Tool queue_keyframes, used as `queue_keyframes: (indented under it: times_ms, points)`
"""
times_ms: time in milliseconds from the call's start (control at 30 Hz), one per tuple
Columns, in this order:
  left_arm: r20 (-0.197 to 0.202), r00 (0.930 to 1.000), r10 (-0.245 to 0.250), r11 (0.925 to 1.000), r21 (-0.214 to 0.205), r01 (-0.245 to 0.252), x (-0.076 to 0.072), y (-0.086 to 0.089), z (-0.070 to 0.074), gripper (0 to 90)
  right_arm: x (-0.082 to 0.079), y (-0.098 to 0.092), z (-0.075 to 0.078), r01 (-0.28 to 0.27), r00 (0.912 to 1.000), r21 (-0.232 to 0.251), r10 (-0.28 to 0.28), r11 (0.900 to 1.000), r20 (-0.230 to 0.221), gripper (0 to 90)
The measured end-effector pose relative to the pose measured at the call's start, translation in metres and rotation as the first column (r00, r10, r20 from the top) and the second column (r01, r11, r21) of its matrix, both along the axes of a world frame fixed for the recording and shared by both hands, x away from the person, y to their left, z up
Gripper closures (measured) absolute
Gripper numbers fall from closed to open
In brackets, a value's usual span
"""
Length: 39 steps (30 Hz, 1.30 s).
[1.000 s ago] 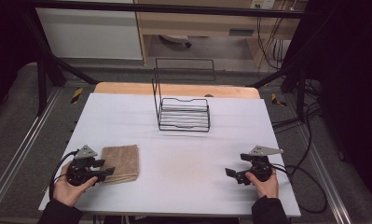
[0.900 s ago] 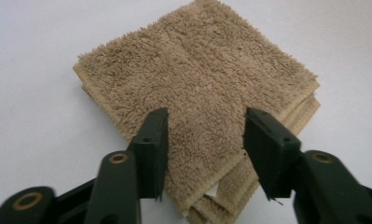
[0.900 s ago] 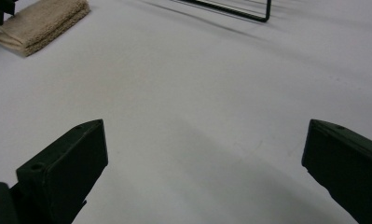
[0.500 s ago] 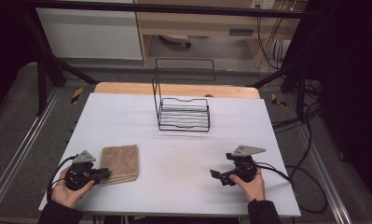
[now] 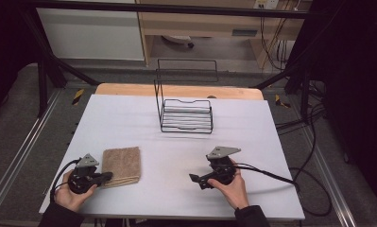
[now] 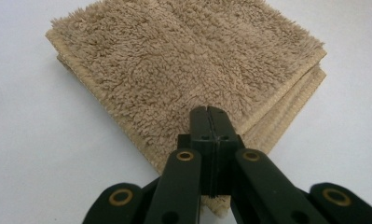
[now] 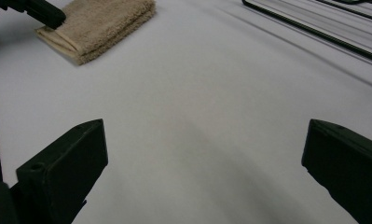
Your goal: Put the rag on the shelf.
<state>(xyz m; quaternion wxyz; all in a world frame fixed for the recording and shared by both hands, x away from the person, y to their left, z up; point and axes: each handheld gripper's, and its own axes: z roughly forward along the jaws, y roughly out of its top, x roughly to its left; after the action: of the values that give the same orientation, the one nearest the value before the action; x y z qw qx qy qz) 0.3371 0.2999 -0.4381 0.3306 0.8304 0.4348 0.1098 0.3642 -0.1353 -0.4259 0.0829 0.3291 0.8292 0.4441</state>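
The right hand-held gripper (image 5: 196, 180) has slid in from the right edge toward the middle of the surface (image 5: 129, 118) since a second ago, while the left hand-held gripper (image 5: 108, 176) has barely shifted and its jaws have just been closing. Now they're pinched tight together on the near corner of the towel (image 5: 122, 164), and in the left gripper view the tips (image 6: 208, 122) sit pressed into the tan pile of the folded towel (image 6: 183, 70), though how much cloth is actually caught between them is hard to say from here. The towel lies flat at the front left. The right one hovers low, jaws spread wide with nothing between them, pointed at the towel (image 7: 97, 25). The wire rack (image 5: 186, 116) stands well behind.
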Motion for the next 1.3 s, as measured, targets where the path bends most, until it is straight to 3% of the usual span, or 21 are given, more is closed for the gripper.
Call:
queue_keyframes:
  times_ms: [167, 267, 367, 433, 600, 667, 800, 900, 1033, 1167, 1267, 1300]
  points:
    - [-0.007, 0.9999, 0.012, 0.9988, -0.048, -0.012, -0.002, 0.004, 0.004, 89.9, 0.001, 0.030, 0.003, -0.026, 0.9997, -0.002, 0.026, 0.9997, -0.001, 1.0]
    - [-0.016, 0.9998, -0.007, 0.9978, -0.065, 0.006, -0.004, 0.004, 0.007, 89.9, 0.001, 0.046, 0.003, -0.042, 0.9991, -0.001, 0.042, 0.9991, 0.004, 1.4]
    - [-0.016, 0.9997, -0.019, 0.9982, -0.057, 0.018, -0.006, 0.003, 0.008, 90.0, 0.002, 0.063, 0.003, -0.053, 0.9986, 0.001, 0.053, 0.9986, 0.002, 1.9]
    - [0.030, 0.9995, 0.003, 0.9999, -0.014, -0.002, -0.008, 0.000, 0.008, 89.9, 0.003, 0.075, 0.003, -0.063, 0.9980, 0.003, 0.063, 0.9980, -0.002, 2.3]
    - [0.055, 0.9983, -0.017, 0.9993, -0.032, 0.018, -0.008, 0.001, 0.006, 87.7, 0.003, 0.099, 0.000, -0.082, 0.9966, -0.001, 0.082, 0.9966, -0.003, 2.4]
    - [0.057, 0.9982, -0.016, 0.9995, -0.027, 0.018, -0.007, -0.002, 0.004, 77.6, 0.004, 0.105, -0.001, -0.087, 0.9962, -0.005, 0.087, 0.9962, -0.005, 2.4]
    - [0.044, 0.9988, -0.020, 0.9997, -0.011, 0.020, -0.002, -0.005, 0.000, 73.8, 0.005, 0.113, -0.002, -0.086, 0.9963, -0.008, 0.086, 0.9963, -0.005, 2.4]
    - [0.042, 0.9989, -0.020, 0.9998, -0.007, 0.021, -0.001, -0.006, -0.001, 77.5, 0.006, 0.118, -0.003, -0.087, 0.9961, 0.002, 0.087, 0.9962, -0.010, 2.6]
    - [0.031, 0.9994, -0.018, 0.9998, 0.010, 0.018, 0.001, -0.010, -0.002, 88.6, 0.005, 0.126, -0.004, -0.095, 0.9955, -0.020, 0.095, 0.9953, -0.004, 3.0]
    - [0.021, 0.9997, -0.016, 0.9998, 0.010, 0.015, 0.002, -0.010, 0.000, 89.8, 0.005, 0.131, -0.006, -0.096, 0.9954, -0.002, 0.096, 0.9954, -0.009, 4.3]
    - [0.019, 0.9998, -0.010, 0.9999, -0.003, 0.010, 0.000, -0.007, 0.004, 89.9, 0.004, 0.135, -0.008, -0.094, 0.9955, -0.013, 0.094, 0.9955, -0.012, 5.1]
    - [0.014, 0.9999, -0.002, 0.9997, -0.026, 0.003, -0.004, -0.004, 0.008, 89.9, 0.004, 0.141, -0.009, -0.104, 0.9946, -0.028, 0.103, 0.9942, -0.006, 6.0]
